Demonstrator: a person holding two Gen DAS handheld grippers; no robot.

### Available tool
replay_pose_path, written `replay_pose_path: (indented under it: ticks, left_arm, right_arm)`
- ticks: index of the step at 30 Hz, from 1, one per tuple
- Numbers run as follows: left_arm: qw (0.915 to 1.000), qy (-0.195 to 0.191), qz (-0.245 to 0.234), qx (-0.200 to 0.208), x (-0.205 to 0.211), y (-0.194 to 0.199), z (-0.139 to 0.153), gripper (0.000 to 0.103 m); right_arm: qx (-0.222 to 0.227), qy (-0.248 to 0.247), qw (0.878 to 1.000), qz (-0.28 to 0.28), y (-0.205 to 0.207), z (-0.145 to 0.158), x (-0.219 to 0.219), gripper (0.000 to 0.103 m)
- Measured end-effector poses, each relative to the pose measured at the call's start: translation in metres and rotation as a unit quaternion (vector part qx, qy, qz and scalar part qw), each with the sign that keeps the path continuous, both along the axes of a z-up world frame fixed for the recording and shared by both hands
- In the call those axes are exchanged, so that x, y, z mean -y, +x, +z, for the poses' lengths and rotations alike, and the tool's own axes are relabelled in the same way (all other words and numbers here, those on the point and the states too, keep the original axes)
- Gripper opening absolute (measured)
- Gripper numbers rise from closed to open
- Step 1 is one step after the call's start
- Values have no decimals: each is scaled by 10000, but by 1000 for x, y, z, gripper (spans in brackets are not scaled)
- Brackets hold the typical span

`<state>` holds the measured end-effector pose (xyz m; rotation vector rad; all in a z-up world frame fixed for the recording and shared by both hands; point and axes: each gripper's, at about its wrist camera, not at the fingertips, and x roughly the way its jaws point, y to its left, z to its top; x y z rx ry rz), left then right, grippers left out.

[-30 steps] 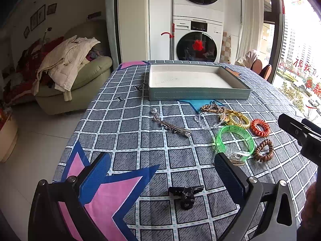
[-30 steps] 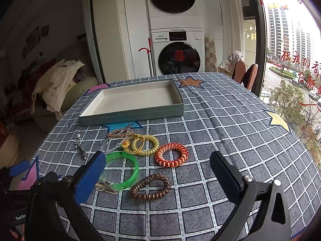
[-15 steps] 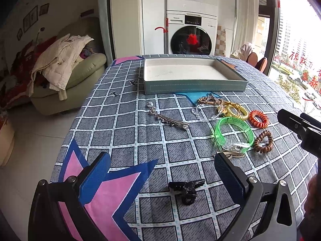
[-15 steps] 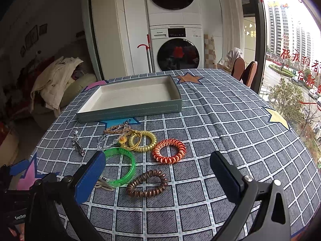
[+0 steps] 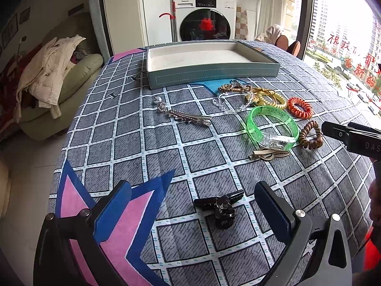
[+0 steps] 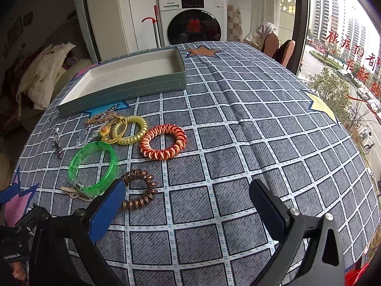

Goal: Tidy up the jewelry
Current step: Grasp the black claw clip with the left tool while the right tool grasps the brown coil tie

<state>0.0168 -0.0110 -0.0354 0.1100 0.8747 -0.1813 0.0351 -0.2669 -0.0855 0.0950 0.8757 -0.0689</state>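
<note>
Nothing is sorted yet: the tray (image 5: 214, 76) at the table's far edge holds nothing, and the green bangle (image 6: 92, 166), orange coil (image 6: 163, 141), brown coil (image 6: 139, 189), yellow coil (image 6: 129, 131), silver clip (image 5: 184, 116) and black clip (image 5: 220, 206) all lie on the cloth before it. Both tools hover low by the near edge, jaws wide and holding nothing, the left gripper (image 5: 193, 211) bracketing the black clip, the right gripper (image 6: 188, 205) just right of the brown coil.

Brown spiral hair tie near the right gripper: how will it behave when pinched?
The brown spiral hair tie looks like a soft coil, so it will probably squash and spring back. It seems light. Lying flat on the tablecloth, it shouldn't roll.
</note>
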Motion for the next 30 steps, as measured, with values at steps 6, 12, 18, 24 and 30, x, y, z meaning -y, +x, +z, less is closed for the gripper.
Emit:
replay_pose_path:
  ticks: [6,12,18,24,30]
  left_arm:
    - [9997,156,-127,-127,9,0,-6,103]
    - [9997,24,-122,-218,9,0,-9,101]
    - [9994,-129,-281,-143,11,-3,-5,50]
    - [9987,-323,-330,-227,4,-2,-3,40]
    - [9961,-757,-311,-320,-8,2,4,22]
  right_arm:
    - [-233,-72,9995,215,6,-10,-10,99]
    - [-351,-27,9988,334,11,-13,-16,77]
    - [-356,-154,9974,607,9,-12,-27,52]
    - [-326,-108,9971,676,8,-10,-29,14]
    - [-328,306,9974,559,9,-8,-15,14]
